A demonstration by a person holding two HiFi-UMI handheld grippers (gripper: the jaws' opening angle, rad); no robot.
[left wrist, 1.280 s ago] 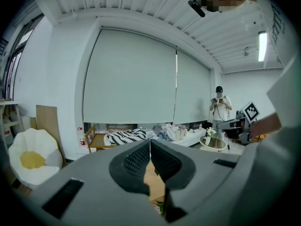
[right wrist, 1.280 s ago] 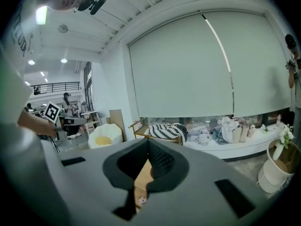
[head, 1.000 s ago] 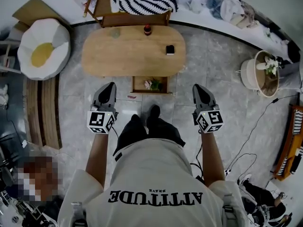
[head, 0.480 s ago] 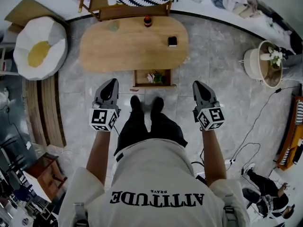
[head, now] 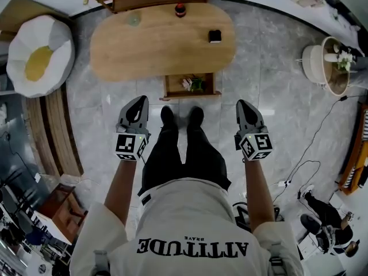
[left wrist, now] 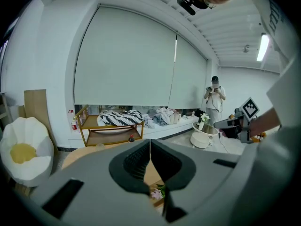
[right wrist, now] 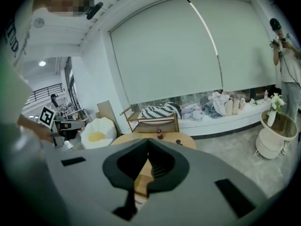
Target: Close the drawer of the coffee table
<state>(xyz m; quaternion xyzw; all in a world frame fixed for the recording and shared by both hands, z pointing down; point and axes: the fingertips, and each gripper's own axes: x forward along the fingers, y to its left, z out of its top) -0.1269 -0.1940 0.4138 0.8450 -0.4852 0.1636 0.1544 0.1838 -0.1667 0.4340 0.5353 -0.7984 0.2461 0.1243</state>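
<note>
1. Drawer stands pulled out from the worktop's near long side, toward the person. Small bits lie inside; can't tell what.
2. Left tool and right tool: jaws shut tight, nothing gripped, both clear of the drawer.
3. Key relation: both tools hang off the worktop's near side, w/ the drawer ahead and between them, approx centred. Neither hand is clearly nearer.
4. Drawer front runs parallel to the worktop's edge, so the push likely goes straight in under it.
5. Shoes sit just short of the drawer front.
6. Worktop: oval, pale wood, w/ a bottle at the far edge.
7. Room: glossy grey stone floor; egg-shaped cushion left of the worktop.
</note>
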